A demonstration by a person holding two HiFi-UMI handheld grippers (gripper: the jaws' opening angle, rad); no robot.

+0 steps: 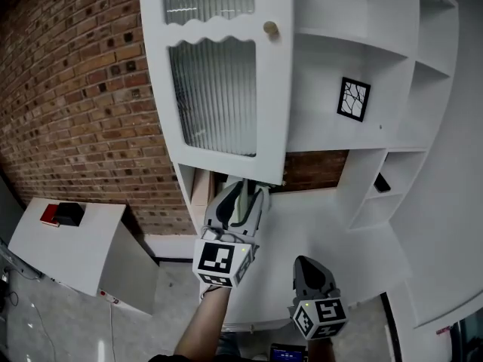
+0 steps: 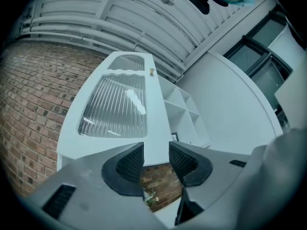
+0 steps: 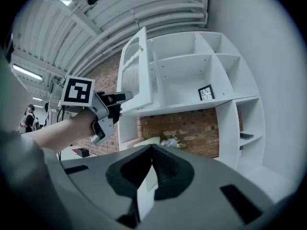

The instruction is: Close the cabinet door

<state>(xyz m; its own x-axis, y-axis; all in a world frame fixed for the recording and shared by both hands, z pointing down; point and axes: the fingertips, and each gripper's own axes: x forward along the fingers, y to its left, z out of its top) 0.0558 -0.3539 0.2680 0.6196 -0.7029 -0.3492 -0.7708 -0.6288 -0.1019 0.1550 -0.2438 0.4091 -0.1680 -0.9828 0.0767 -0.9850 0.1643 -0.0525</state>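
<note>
Head view: left gripper (image 1: pixel 243 194) at the lower edge of the open cabinet door (image 1: pixel 272 96); right gripper (image 1: pixel 306 264) lower, apart.
Left gripper view: jaws parted; door edge just ahead.
Right gripper view: jaws pressed together; door ahead, upper left.

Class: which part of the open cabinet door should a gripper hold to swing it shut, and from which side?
Probably grip the cabinet door by its bottom rail, toward the knob side, coming from below. Swung out from the shelves, that thin edge is exposed and suits two jaws; the left gripper is open there. The knob itself is small.
</note>
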